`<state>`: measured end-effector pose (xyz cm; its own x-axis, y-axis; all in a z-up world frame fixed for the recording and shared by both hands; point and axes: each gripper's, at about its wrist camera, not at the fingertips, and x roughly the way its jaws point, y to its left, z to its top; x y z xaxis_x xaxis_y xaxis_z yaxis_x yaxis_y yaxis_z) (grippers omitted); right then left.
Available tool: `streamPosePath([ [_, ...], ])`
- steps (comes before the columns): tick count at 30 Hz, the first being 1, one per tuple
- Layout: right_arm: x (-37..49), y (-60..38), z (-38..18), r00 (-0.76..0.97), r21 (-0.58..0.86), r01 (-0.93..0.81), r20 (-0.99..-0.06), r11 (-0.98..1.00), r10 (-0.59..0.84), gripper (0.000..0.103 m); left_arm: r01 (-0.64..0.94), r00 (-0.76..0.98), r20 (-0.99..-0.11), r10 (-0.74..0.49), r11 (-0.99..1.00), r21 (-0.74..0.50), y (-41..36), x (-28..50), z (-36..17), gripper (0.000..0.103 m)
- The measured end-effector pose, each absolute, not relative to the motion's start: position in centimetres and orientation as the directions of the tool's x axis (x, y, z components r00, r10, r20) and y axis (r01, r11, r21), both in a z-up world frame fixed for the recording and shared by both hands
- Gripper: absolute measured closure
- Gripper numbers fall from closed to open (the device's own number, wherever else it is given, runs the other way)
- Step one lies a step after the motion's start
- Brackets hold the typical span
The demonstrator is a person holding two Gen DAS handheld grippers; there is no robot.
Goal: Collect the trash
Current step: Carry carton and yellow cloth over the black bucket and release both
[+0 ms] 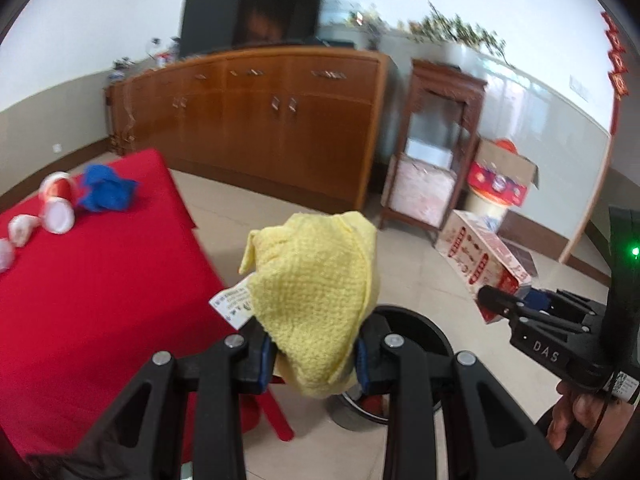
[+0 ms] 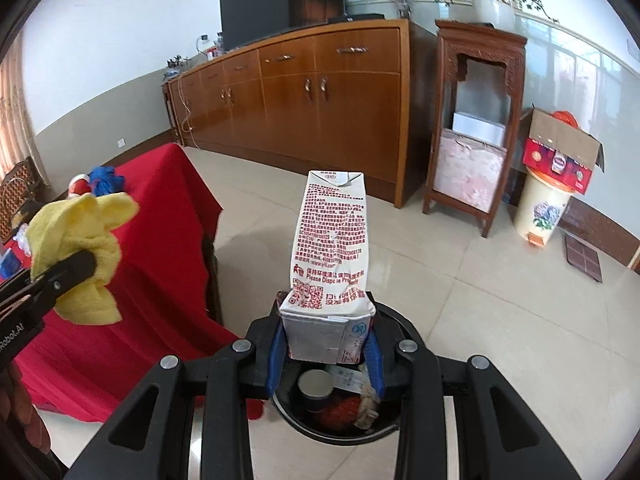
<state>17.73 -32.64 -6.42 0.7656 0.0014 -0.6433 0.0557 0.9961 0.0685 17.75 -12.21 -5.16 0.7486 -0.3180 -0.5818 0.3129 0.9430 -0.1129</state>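
Note:
My left gripper (image 1: 316,360) is shut on a crumpled yellow cloth (image 1: 316,288) with a white label, held above the rim of a black round bin (image 1: 424,328) on the floor. The same yellow cloth (image 2: 80,248) shows at the left of the right wrist view. My right gripper (image 2: 328,352) is shut on a white milk carton (image 2: 332,248) with red print, directly over the open bin (image 2: 340,428), which holds a paper cup and other trash. In the left wrist view the right gripper (image 1: 500,304) appears at the right with the carton (image 1: 480,256).
A table with a red cloth (image 1: 100,280) stands to the left, carrying a blue cloth (image 1: 106,188), a red-and-white paper cup (image 1: 58,204) and crumpled white paper (image 1: 22,230). A wooden sideboard (image 2: 320,100), a small wooden stand (image 2: 476,128) and cardboard boxes (image 2: 560,152) line the wall.

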Motion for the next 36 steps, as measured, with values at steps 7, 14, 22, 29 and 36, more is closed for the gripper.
streamPosePath([
  [7,17.8,-35.9,-9.3,0.726,0.039,0.056,-0.687,0.998,-0.014,0.067,0.373,0.684,-0.641,-0.35,0.922,-0.105,-16.1,18.4,-8.0,0.07],
  [14,18.8,-37.4,-11.4,0.687,0.038,0.056,-0.726,0.998,-0.01,0.067,0.398,0.642,-0.677,-0.361,0.911,-0.108,-18.2,18.7,-9.9,0.07],
  [22,20.2,-37.7,-14.7,0.616,0.007,-0.024,-0.787,1.0,0.02,0.067,0.417,0.57,-0.729,-0.38,0.898,-0.141,-20.4,20.1,-12.3,0.07],
  [29,21.0,-37.4,-17.9,0.554,-0.039,-0.157,-0.831,0.987,0.055,0.067,0.414,0.482,-0.78,-0.4,0.888,-0.2,-20.7,20.8,-15.6,0.07],
  [36,22.8,-37.2,-22.0,0.476,-0.08,-0.234,-0.878,0.969,0.042,0.0,0.386,0.495,-0.8,-0.339,0.911,-0.148,-21.2,21.4,-17.6,0.02],
])
